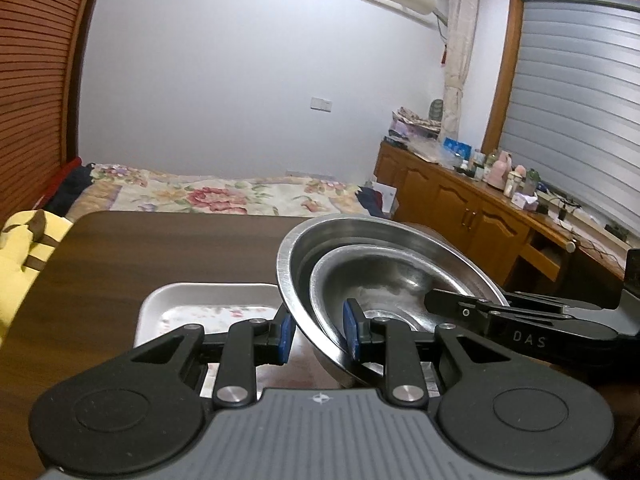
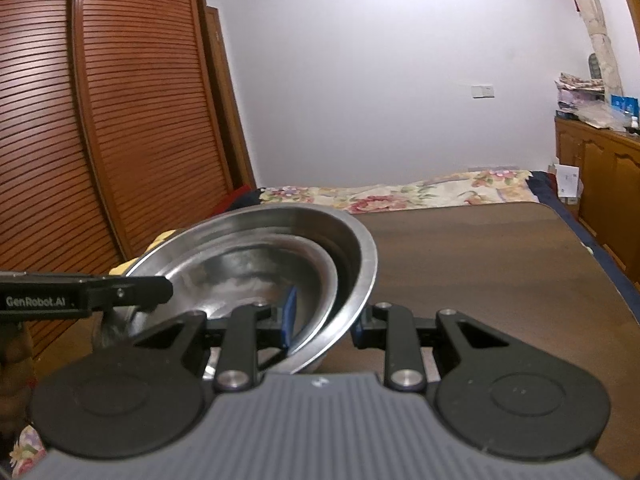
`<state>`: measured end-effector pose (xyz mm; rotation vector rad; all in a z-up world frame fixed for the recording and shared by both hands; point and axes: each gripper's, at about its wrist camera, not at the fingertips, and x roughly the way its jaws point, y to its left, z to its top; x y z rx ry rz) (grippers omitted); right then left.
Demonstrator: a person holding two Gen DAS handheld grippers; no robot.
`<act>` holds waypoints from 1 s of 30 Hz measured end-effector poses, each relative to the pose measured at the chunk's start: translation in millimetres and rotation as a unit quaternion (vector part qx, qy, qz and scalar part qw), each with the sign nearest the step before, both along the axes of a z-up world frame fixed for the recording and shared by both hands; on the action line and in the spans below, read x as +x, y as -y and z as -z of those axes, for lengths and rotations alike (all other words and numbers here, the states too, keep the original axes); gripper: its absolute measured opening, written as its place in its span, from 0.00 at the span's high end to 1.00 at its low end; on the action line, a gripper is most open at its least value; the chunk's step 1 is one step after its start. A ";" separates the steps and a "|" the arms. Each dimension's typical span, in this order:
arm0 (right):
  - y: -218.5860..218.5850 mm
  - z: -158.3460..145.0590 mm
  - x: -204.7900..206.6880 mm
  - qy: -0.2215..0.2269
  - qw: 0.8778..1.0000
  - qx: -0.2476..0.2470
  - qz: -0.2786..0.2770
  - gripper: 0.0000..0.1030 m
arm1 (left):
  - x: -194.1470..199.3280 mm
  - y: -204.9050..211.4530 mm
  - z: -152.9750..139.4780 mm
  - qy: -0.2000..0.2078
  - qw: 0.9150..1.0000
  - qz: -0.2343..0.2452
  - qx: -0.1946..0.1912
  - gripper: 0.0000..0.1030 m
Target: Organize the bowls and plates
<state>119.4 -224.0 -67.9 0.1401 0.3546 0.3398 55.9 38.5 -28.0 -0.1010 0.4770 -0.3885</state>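
I hold two shiny metal bowls, one sitting inside the other. My left gripper [image 1: 316,334] pinches the rims on one side, with its blue pads [image 1: 285,332] pressed on the metal. My right gripper [image 2: 324,326] pinches the rims on the other side the same way. The big bowl [image 1: 296,248] is on the outside and the small bowl [image 1: 384,276] rests in it, a bit tipped. I think both bowls are off the brown table [image 1: 168,248] now, but I cannot see under them to be sure. Just beside the bowls, on the table, lies a white tray [image 1: 208,296] with flowers painted on it. So I count two bowls, one tray and two grippers. I see no other plates or bowls in my two views. The nesting part looks done, since the small bowl is already in the big one. What is left, I guess, is to carry the pair to its place, maybe onto the tray, and set it down softly so it does not tip or slide out.
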 end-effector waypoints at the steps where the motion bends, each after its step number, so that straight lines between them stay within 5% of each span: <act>1: -3.0 -0.8 0.7 0.000 1.000 -0.001 -0.004 0.72 | -0.3 -3.7 -1.1 0.001 1.000 -0.003 0.000 0.74; 12: -37.7 -5.3 12.3 -0.002 0.999 -0.016 -0.035 0.72 | 3.8 -36.8 -7.5 0.011 0.999 -0.032 -0.002 0.74; 30: -80.9 8.8 26.8 -0.028 0.996 -0.048 -0.074 0.72 | 13.3 -74.2 23.2 -0.022 0.997 -0.076 -0.001 0.73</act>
